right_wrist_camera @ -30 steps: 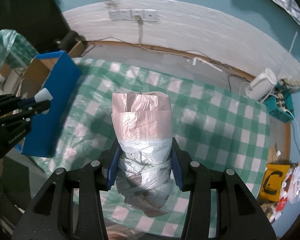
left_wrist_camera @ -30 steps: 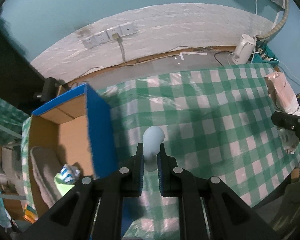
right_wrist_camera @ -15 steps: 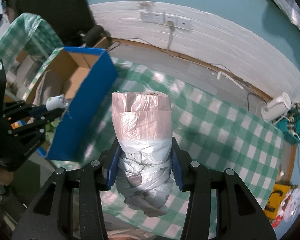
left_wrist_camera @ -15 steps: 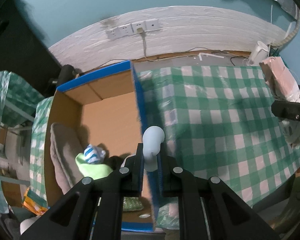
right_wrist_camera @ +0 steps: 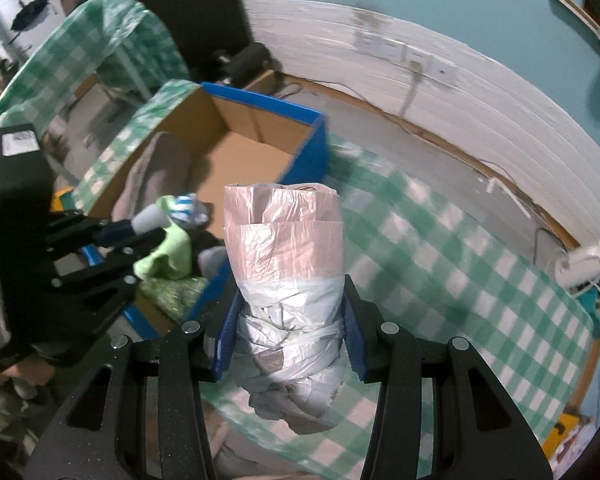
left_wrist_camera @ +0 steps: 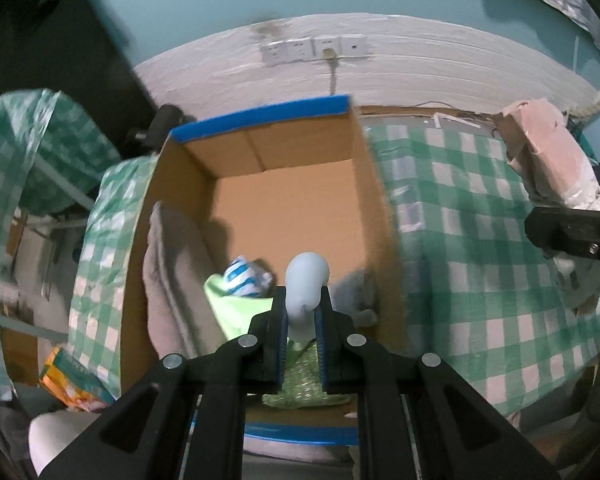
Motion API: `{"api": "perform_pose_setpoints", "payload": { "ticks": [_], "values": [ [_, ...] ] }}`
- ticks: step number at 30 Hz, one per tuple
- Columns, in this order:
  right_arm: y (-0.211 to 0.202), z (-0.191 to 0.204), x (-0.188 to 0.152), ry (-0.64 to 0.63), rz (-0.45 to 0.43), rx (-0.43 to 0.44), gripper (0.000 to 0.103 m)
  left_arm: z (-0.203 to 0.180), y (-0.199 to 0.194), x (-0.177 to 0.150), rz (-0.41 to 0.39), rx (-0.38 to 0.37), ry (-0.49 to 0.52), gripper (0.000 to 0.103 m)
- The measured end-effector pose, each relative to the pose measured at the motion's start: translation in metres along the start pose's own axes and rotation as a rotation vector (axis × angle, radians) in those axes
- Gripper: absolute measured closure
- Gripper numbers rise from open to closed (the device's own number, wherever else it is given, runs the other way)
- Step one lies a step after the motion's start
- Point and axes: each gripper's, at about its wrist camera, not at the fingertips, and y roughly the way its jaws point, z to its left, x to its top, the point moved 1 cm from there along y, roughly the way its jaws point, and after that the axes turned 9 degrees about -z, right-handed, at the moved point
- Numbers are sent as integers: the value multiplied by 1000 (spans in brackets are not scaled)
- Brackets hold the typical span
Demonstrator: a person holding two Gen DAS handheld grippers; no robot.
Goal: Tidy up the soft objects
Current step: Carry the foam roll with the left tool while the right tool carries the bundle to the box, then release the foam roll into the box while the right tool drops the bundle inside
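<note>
My left gripper (left_wrist_camera: 302, 312) is shut on a pale blue soft object (left_wrist_camera: 306, 280) and holds it above the open cardboard box with blue edges (left_wrist_camera: 260, 118). The box holds a grey cloth (left_wrist_camera: 172, 264), a blue-striped item (left_wrist_camera: 242, 278) and a light green cloth (left_wrist_camera: 236, 310). My right gripper (right_wrist_camera: 286, 320) is shut on a roll of pink and white plastic bags (right_wrist_camera: 286, 248), held above the green checked tablecloth (right_wrist_camera: 440, 280) right of the box (right_wrist_camera: 260, 98). The left gripper also shows in the right wrist view (right_wrist_camera: 140, 232).
A white wall with a row of sockets (left_wrist_camera: 314, 50) runs behind the table. A white kettle (right_wrist_camera: 584, 264) stands at the far right. A second checked table (left_wrist_camera: 24, 148) is to the left. An orange packet (left_wrist_camera: 70, 376) lies below the box.
Both grippers have moved left. The box now lies directly under my left gripper, and the right gripper with the bag roll has come close to the box's right wall.
</note>
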Motion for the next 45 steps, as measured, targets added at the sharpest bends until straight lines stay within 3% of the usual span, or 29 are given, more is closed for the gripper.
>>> {"api": "perform_pose_setpoints", "payload": {
  "ticks": [12,20,24,29,33,38,40,45],
  "values": [
    [42,58,24,-47,42,77,57,41,17,-20,36,50,-53,91],
    [67,68,30,4,76,128,57,52,27,-24,59,75,-69,89],
    [75,69,33,31,75,149,54,57,28,-25,61,93,-85,81],
    [75,73,38,7,53,98,44,63,27,-28,60,121,-91,56],
    [68,76,40,-44,19,64,35,68,24,-27,55,136,-95,54],
    [59,74,40,-67,-5,41,34,69,17,-26,51,141,-104,51],
    [54,73,39,-77,-16,28,34,67,12,-25,40,144,-99,41],
    [39,68,35,-88,-48,-4,34,60,-2,-20,7,148,-74,30]
  ]
}}
